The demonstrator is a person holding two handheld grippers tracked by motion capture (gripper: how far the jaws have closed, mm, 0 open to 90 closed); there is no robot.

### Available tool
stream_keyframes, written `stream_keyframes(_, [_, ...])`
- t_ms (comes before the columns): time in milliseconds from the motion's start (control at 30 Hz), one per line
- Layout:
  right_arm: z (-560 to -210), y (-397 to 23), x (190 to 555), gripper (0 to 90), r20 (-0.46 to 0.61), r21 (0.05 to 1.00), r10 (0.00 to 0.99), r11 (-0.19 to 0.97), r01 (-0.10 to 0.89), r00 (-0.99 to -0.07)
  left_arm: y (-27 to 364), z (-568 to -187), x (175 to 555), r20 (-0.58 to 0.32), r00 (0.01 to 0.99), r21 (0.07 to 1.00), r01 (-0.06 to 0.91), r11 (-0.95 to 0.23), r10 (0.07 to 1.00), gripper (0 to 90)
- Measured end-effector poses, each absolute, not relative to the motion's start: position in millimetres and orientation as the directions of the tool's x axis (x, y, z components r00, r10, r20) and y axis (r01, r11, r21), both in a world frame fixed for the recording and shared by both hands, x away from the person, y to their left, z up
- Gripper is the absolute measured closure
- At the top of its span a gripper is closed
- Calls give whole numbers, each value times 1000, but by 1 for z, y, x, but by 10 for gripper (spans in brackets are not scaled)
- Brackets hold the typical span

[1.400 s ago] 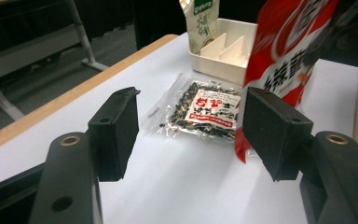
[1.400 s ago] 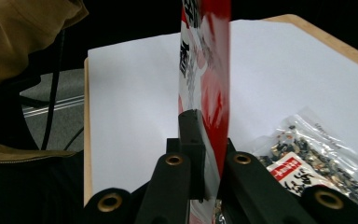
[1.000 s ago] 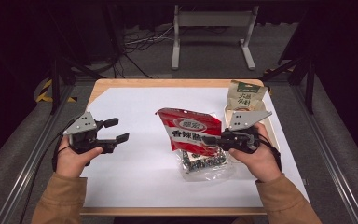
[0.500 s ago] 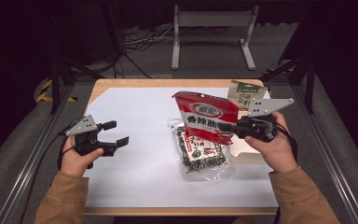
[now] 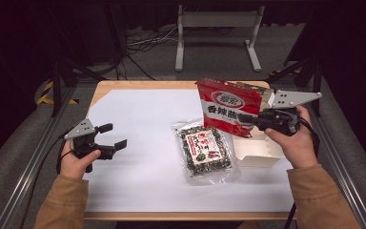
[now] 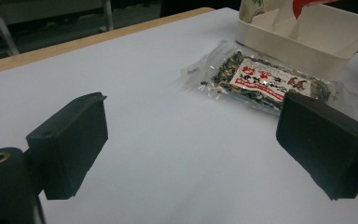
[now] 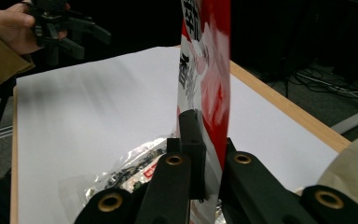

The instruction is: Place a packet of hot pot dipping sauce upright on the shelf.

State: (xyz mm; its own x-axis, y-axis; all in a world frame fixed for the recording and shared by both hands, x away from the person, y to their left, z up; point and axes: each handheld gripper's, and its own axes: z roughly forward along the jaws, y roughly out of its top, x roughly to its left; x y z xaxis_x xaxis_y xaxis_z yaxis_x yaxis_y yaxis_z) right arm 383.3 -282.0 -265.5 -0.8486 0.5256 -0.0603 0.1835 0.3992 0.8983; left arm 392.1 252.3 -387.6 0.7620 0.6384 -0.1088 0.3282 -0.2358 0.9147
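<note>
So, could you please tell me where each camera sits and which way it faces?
High view: above the person's side, looking forward and down at the table; both forearms and grippers show.
Left gripper view: rides the left gripper, facing the clear snack packet; open jaws show.
Right gripper view: rides the right gripper, jaws clamping the red pouch.
All share the clear packet.

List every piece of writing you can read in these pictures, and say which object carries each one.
"香辣": large white characters on the red snack pouch held up by the right tool; the rest of that line is covered.
White oval logo above it: too blurred to read.
Red-and-white label on the clear seaweed packet: characters too small to read.
Green print on the beige packet: unreadable.
</note>
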Motion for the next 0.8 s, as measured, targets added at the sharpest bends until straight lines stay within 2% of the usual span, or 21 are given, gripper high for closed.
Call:
stream_keyframes(300, [-262, -307, 394, 899, -76, 905, 578, 383, 188, -812, 257, -391, 393, -91, 758, 907, 331, -261, 646, 78])
stream_keyframes(467, [-263, -317, 398, 899, -72, 906, 606, 373, 203, -792, 257, -393, 394, -121, 767, 905, 346, -247, 630, 76])
stream_keyframes(800, [-268, -337, 409, 899, -65, 919, 657, 332, 211, -751, 258, -397, 395, -111, 758, 901, 350, -258, 642, 72])
